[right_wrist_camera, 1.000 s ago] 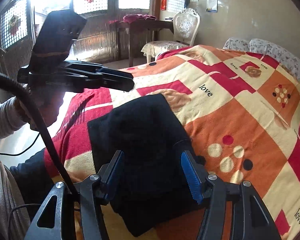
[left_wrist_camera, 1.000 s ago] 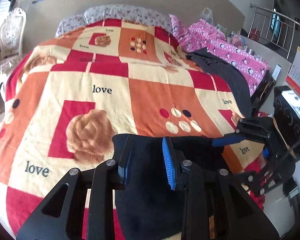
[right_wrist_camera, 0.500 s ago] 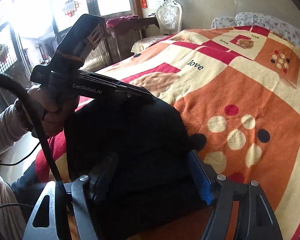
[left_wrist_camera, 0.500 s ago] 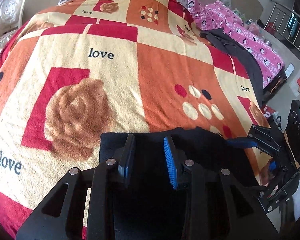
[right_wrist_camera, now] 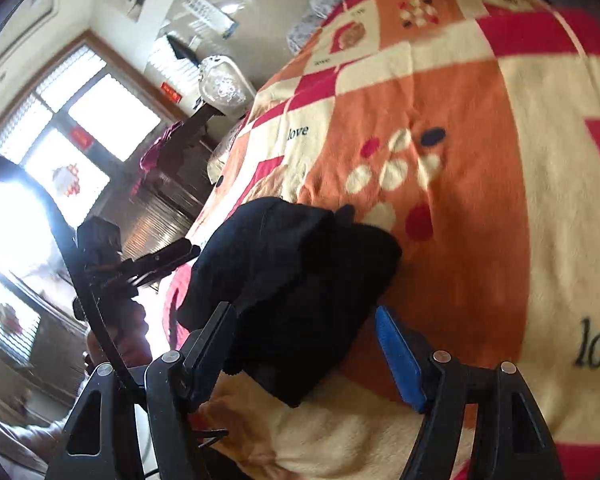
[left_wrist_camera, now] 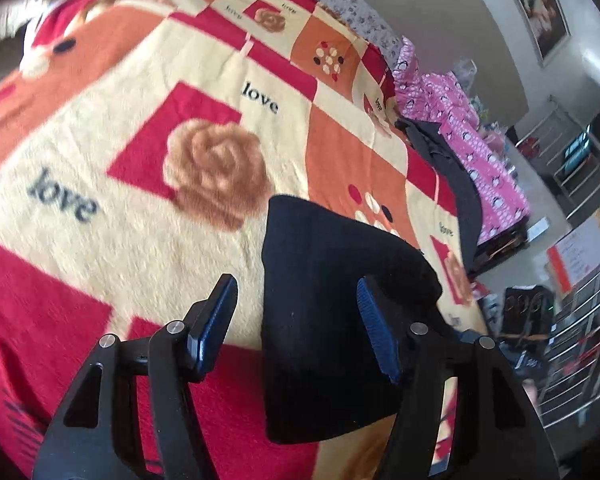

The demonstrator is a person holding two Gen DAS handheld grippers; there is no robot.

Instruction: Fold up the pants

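The black pants lie folded in a compact bundle near the bed's front edge, on the patterned blanket. My left gripper is open, its blue-padded jaws spread wide just in front of the bundle's near left part, holding nothing. In the right wrist view the same bundle sits on the blanket. My right gripper is open and empty, jaws spread on either side of the bundle's near end. The left gripper shows there too, off the bundle's far left side.
A pink spotted quilt and a dark garment lie along the bed's right side. A metal railing stands at the right. A white chair, a table and bright windows are beyond the bed's left edge.
My left gripper has opened wide and pulled back and left off the pants. My right gripper has tilted and drawn back. Both views are motion-blurred.
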